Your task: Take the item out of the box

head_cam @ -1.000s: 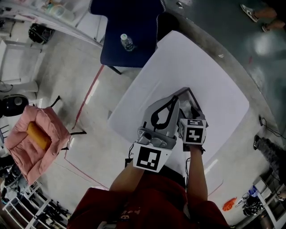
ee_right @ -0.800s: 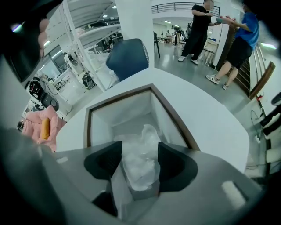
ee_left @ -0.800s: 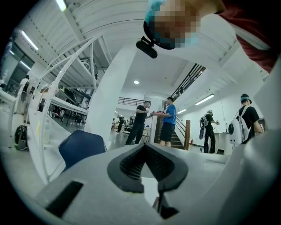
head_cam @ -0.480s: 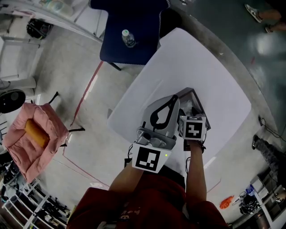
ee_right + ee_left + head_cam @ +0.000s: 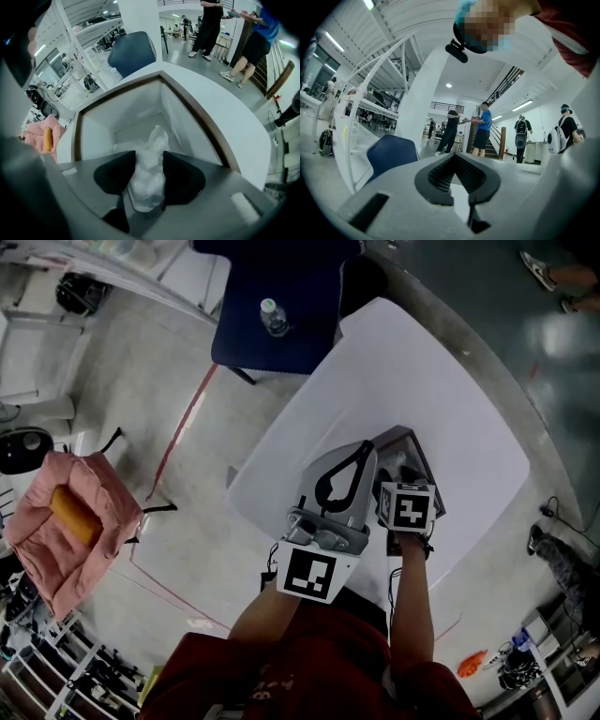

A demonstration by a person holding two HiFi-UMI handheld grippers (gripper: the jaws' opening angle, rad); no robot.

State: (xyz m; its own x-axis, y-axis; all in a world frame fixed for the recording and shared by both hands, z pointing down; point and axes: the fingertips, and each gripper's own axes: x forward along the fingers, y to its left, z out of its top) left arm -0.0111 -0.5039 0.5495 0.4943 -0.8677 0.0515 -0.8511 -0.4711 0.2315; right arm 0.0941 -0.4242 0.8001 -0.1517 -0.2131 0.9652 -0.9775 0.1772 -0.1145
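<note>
Since a second ago your right tool (image 5: 149, 176) has edged further into the box (image 5: 197, 117), and its jaws have just been closing on the bag (image 5: 157, 140). Pads now touch the bag on both sides. Bag is white crinkled plastic, low inside the box, on the counter (image 5: 450, 381). Your left tool (image 5: 457, 161) is held level just beside the box, jaws together, nothing between them.
</note>
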